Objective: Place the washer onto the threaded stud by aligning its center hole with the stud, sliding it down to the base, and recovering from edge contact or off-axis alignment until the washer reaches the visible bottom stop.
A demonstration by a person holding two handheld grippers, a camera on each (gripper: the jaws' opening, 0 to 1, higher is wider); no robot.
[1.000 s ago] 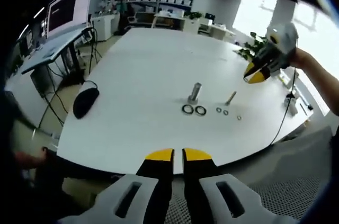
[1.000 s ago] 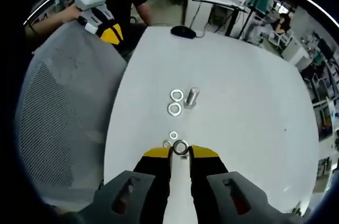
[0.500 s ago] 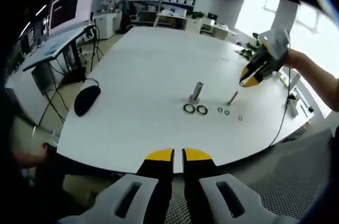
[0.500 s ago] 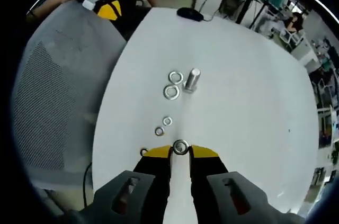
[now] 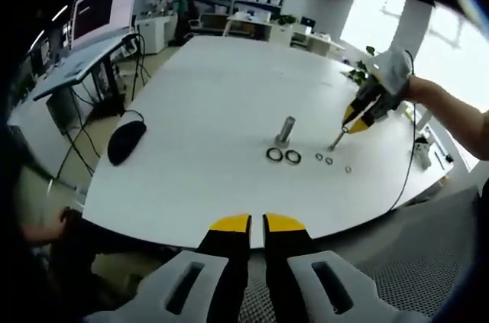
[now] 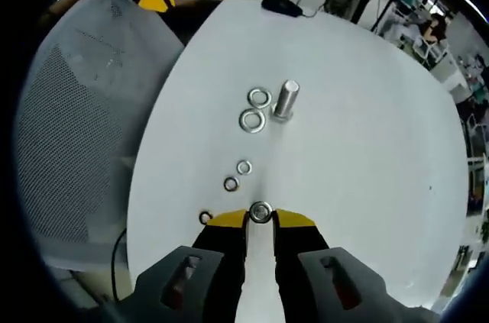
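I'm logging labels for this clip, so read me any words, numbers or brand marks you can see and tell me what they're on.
No text can be read in either view.
The monitor shows a dark window, its content too blurred to read.
The large bolt, the washers and the right gripper show no legible marks.

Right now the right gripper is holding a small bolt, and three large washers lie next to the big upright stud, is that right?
Not quite. Two large washers lie beside the big upright stud, not three, as the right gripper view shows. The right gripper does hold a small bolt.
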